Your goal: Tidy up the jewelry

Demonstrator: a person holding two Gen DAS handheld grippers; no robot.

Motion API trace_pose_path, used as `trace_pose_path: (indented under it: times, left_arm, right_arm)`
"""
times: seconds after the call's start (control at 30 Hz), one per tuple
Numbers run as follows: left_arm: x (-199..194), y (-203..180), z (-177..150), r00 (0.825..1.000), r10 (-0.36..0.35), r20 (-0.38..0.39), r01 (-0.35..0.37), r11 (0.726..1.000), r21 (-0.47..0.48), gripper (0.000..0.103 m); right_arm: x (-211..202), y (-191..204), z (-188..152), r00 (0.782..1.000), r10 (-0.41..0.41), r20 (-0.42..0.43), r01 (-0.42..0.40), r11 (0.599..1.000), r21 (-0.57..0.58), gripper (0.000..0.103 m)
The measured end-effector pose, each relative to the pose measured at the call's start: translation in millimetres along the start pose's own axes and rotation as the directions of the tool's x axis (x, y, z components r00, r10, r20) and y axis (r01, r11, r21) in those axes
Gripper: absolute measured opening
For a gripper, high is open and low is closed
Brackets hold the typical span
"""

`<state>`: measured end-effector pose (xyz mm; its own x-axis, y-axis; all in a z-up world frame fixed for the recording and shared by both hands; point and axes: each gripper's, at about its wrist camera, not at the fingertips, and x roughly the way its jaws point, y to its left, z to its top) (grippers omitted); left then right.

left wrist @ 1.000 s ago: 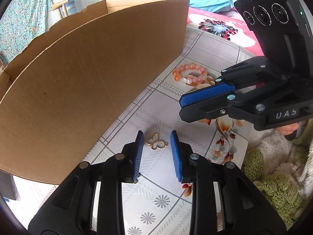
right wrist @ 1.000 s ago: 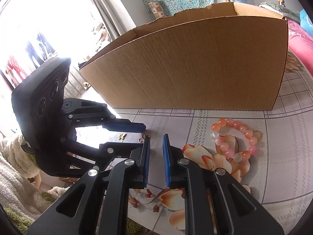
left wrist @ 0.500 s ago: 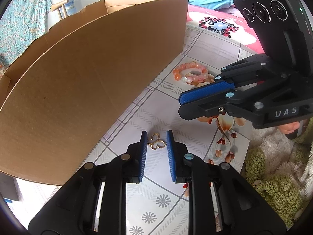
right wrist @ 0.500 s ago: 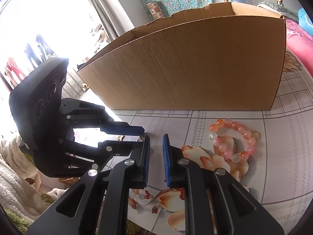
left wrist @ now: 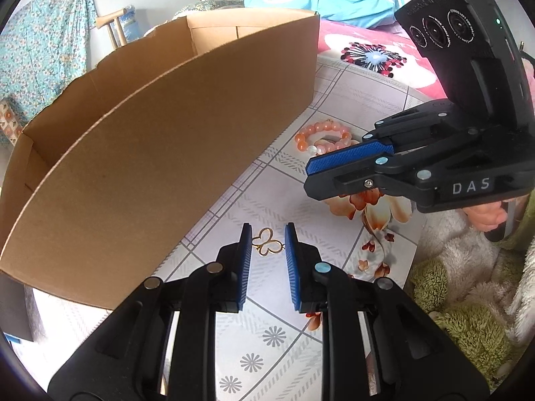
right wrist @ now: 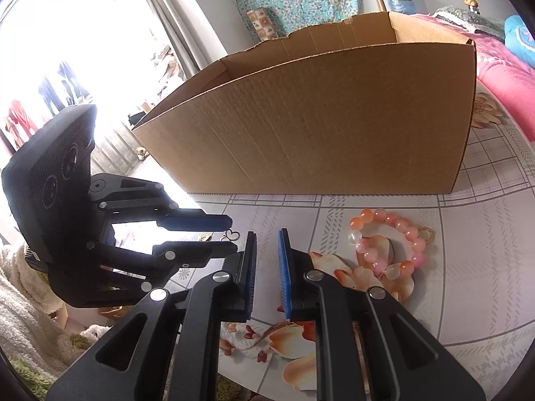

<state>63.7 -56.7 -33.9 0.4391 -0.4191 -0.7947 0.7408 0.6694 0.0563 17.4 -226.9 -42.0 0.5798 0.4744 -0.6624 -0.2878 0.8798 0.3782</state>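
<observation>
L gripper (left wrist: 267,244), lower centre, jaws just narrowed round gold butterfly charm (left wrist: 265,244), not lifted. R gripper (right wrist: 265,244) empty, jaws slightly apart. Bead bracelet (right wrist: 389,244) & charm still outside cardboard box (left wrist: 160,153).

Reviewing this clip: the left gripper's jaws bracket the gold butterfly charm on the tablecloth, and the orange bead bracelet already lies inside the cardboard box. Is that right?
Not quite. The bead bracelet is not in the cardboard box; it lies on the tablecloth in front of the box, as the right wrist view shows. The rest holds: the left gripper brackets the butterfly charm on the cloth.
</observation>
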Motion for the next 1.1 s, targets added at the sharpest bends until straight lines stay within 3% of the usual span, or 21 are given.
trace_pose_path:
  times: [0.17,0.23,0.27,0.47,0.57,0.83,0.97,1.1]
  left_arm:
    - [-23,11,-18,0.998,0.063,0.017,-0.061,0.993,-0.104,0.018]
    - [-33,18,-28,0.995,0.094,0.025,-0.089,0.983,-0.159,0.018]
    - [-37,21,-33,0.994,0.106,0.028,-0.099,0.978,-0.185,0.018]
    - [-59,46,-62,0.984,0.165,0.063,-0.135,0.933,-0.334,0.018]
    - [-64,56,-72,0.981,0.178,0.078,-0.135,0.914,-0.383,0.018]
    - [-68,66,-87,0.978,0.182,0.106,-0.119,0.892,-0.437,0.018]
    - [-65,66,-87,0.979,0.170,0.109,-0.106,0.891,-0.441,0.018]
    - [-62,66,-87,0.980,0.162,0.115,-0.095,0.892,-0.442,0.019]
  right_arm:
    - [-1,13,-3,1.000,-0.002,-0.013,0.001,1.000,-0.027,0.014]
    - [4,22,-2,0.999,0.000,-0.032,-0.002,0.999,-0.052,0.029]
    - [6,29,-2,0.999,0.002,-0.040,-0.005,0.998,-0.070,0.031]
    - [25,68,6,0.995,0.009,-0.095,-0.028,0.978,-0.207,0.032]
    - [41,80,11,0.990,-0.042,-0.131,0.008,0.968,-0.251,0.032]
    - [71,105,13,0.977,-0.120,-0.174,0.077,0.968,-0.238,0.032]
    - [82,111,11,0.967,-0.196,-0.161,0.154,0.958,-0.242,0.030]
    - [89,113,10,0.964,-0.210,-0.165,0.170,0.959,-0.228,0.026]
